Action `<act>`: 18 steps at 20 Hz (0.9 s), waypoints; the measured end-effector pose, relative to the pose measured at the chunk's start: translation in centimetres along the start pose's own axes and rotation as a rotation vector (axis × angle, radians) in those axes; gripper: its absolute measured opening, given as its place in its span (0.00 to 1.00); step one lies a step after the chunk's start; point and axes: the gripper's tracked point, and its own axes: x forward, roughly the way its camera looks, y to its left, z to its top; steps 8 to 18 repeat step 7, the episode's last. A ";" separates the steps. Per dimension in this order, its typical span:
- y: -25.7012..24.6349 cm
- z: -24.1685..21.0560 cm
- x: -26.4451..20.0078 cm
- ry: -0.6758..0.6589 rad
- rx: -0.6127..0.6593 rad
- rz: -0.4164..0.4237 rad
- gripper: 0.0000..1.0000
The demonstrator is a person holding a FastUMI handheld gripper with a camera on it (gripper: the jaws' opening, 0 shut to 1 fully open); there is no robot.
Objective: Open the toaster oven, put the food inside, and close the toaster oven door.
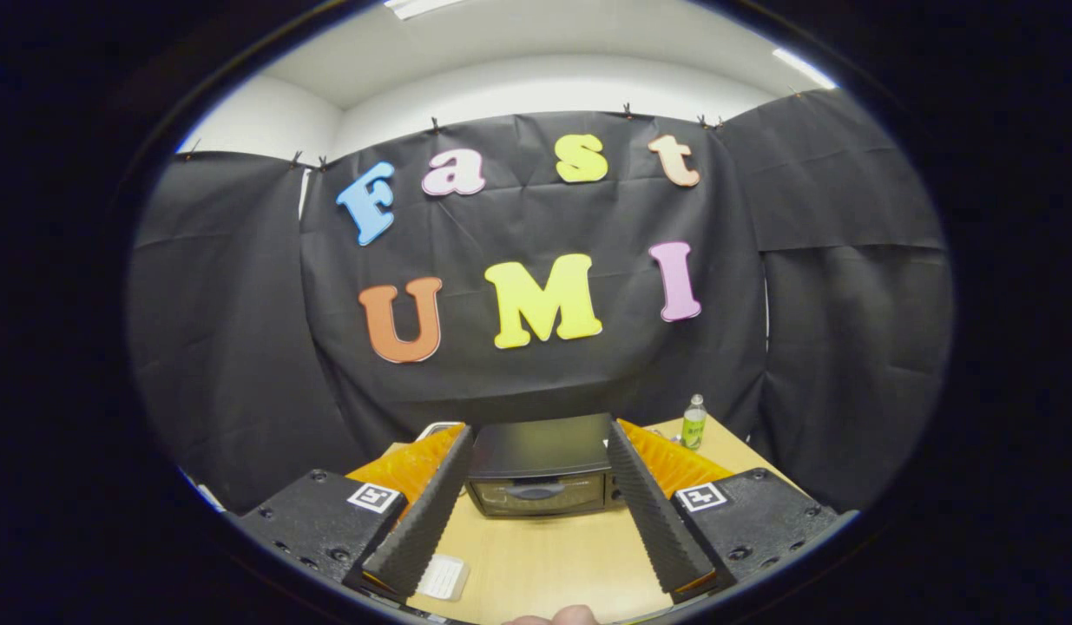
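While our hand-held gripper [540, 499] hangs spread wide and empty above the counter [553, 555], we see the toaster oven [540, 473] beyond the fingers, door shut; a bottle [693, 422] stands right. Food inside or not, we cannot tell.

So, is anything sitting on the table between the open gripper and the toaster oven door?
Nothing visible: bare wooden table lies between the open gripper and the closed black toaster oven.

bare table [544, 555] ahead of the spread hand-held gripper [540, 438], closed toaster oven [540, 473] beyond, bottle [693, 423] beside it
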 end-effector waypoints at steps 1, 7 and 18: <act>0.1 0.0 0.0 0.001 0.001 0.003 1.00; 0.1 0.0 -0.2 -0.003 0.004 -0.007 1.00; 0.1 0.0 -0.2 -0.003 0.004 -0.007 1.00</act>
